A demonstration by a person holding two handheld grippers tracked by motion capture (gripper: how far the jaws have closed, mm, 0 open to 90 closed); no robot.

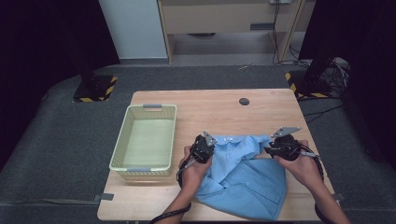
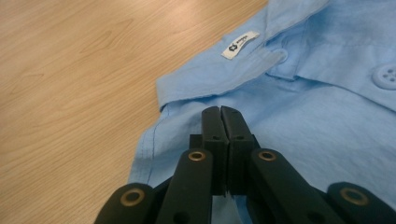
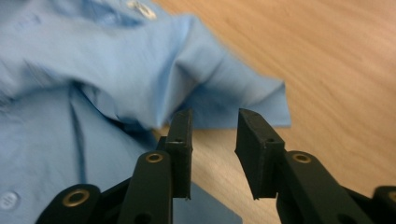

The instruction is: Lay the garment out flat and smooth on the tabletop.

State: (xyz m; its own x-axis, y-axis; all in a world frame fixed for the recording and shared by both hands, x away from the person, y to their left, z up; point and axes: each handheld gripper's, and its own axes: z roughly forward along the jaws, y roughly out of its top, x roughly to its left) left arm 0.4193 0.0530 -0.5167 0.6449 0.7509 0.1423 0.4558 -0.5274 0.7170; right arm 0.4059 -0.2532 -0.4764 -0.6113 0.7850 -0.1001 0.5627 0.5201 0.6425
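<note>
Light-blue shirt (image 1: 245, 175) lies crumpled on the wooden table (image 1: 261, 107), lower centre of the high view, collar toward the far edge. Left gripper (image 1: 208, 146) sits at the shirt's left edge, jaws pressed together above the cloth; whether fabric is pinched, cannot tell. Right gripper (image 1: 267, 150) at the shirt's upper right, jaws parted, a fold just beyond them. Pale-green basket (image 1: 122, 148) stands left, apart.
</note>
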